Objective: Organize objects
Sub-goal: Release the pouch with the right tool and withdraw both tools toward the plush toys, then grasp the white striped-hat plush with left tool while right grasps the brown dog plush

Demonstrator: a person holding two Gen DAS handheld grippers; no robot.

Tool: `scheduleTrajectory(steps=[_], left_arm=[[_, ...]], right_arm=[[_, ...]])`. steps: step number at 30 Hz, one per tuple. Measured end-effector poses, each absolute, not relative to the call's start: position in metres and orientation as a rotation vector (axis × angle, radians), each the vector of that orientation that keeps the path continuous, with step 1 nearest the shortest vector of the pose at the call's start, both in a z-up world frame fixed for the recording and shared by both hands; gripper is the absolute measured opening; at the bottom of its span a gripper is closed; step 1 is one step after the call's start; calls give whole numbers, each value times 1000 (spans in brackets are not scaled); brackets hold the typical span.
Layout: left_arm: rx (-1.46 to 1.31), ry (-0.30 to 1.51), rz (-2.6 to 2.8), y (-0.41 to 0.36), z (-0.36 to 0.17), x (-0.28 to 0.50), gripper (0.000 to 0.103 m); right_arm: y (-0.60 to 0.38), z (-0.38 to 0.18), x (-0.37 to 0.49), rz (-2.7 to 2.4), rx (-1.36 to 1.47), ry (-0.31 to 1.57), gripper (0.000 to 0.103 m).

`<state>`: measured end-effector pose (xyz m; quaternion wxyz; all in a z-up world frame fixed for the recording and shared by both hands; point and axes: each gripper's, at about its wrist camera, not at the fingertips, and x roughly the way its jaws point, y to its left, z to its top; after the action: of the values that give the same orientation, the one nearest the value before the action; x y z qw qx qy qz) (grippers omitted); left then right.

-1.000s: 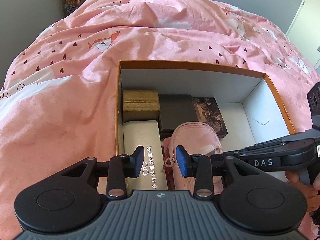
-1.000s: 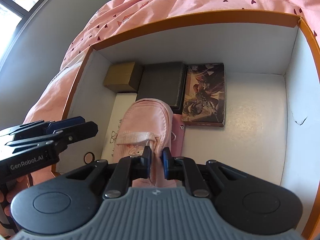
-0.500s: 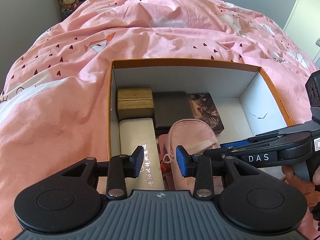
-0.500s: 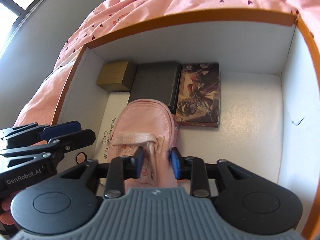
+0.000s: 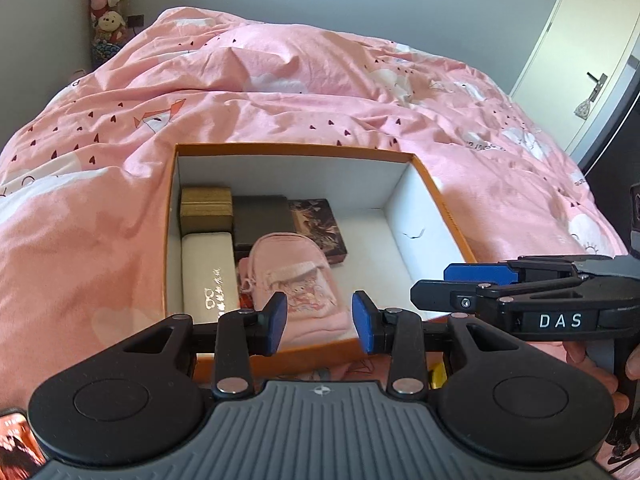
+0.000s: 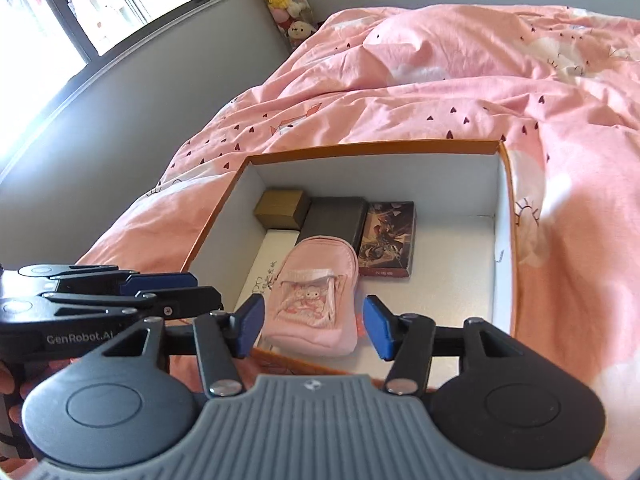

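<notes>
An orange box (image 5: 436, 196) with white inside walls sits on the pink bed; it also shows in the right wrist view (image 6: 508, 200). A small pink backpack pouch (image 5: 294, 280) (image 6: 316, 300) lies in its near part. Beside it lie a white glasses case (image 5: 206, 272), a gold box (image 5: 206, 208), a dark grey box (image 5: 260, 220) and a printed card box (image 5: 318, 228). My left gripper (image 5: 320, 322) is open and empty above the box's near edge. My right gripper (image 6: 312, 328) is open and empty, held back above the pouch.
The pink duvet (image 5: 280, 96) surrounds the box. The right half of the box floor (image 6: 448, 280) is bare. Plush toys (image 5: 106, 12) stand at the far wall, a door (image 5: 580, 60) at the right. A phone corner (image 5: 16, 448) shows at lower left.
My right gripper opened, let go of the pink pouch and pulled up and back. The left gripper also drew back from the box. The pouch now rests in the box.
</notes>
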<state>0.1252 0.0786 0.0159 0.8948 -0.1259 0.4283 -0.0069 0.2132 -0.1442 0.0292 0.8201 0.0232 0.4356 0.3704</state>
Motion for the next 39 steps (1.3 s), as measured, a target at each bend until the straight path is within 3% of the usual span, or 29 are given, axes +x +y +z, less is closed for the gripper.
scheduleTrajectory(steps=[4,9,14,20,32,39], left_arm=[[-320,906,-83,66,9,111,43],[-362,988,-126,46,-17,103,43],[-373,1087,-193,19,-42,98,42],[-324,1256,-205,-4,-67,90,43],[-512,1372,-170,17,-99,78,75],[-664,1437,-229,17,-121,86,79]], right_arm=[[-174,33,176,695,36,879,66],[-209,25,146,561,22,881,66],[-228,6,131,496,-28,948,47],[-237,-19,115,494,29,1086,43],[-231,-49,100,516,-47,1200,53],[-236,-55,109,527,14,1246,53]])
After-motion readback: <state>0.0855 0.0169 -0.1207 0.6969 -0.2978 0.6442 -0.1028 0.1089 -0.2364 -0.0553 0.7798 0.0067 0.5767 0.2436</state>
